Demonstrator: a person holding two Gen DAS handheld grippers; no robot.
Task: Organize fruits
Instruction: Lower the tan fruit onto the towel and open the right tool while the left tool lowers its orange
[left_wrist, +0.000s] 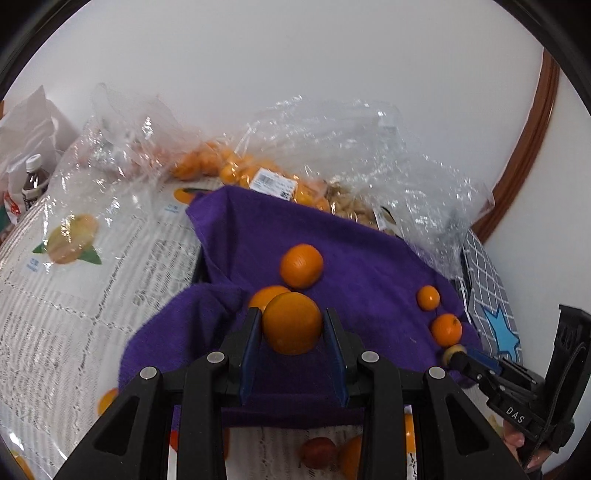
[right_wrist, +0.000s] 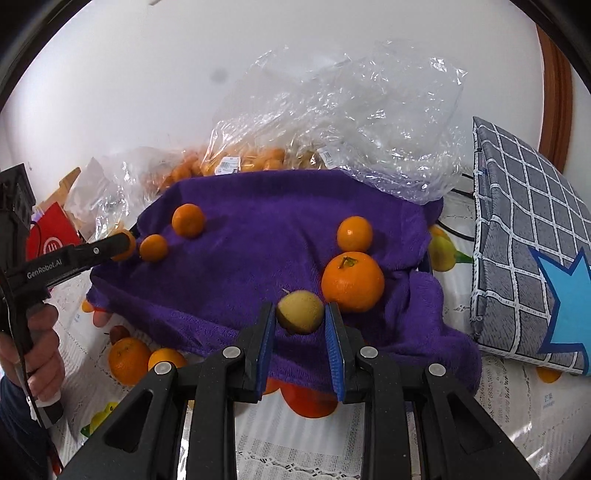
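A: Orange (left_wrist: 291, 323) sits clamped in my left gripper (left_wrist: 291, 332), both pads pressing its sides, held over the purple towel (left_wrist: 354, 258).

B: And your right?

A: My right gripper (right_wrist: 300, 321) is closed on a small yellow fruit (right_wrist: 300, 312), also over the towel. At two o'clock from it a big orange (right_wrist: 352, 280) rests on the cloth, a smaller one (right_wrist: 354, 233) just beyond.

B: Anything else nearby?

A: From the left camera, three more lie loose: one (left_wrist: 301, 265) at twelve o'clock from my orange, two at three o'clock. Bagged oranges (left_wrist: 236, 168) sit behind the towel, and a checked cushion (right_wrist: 524, 240) far right.
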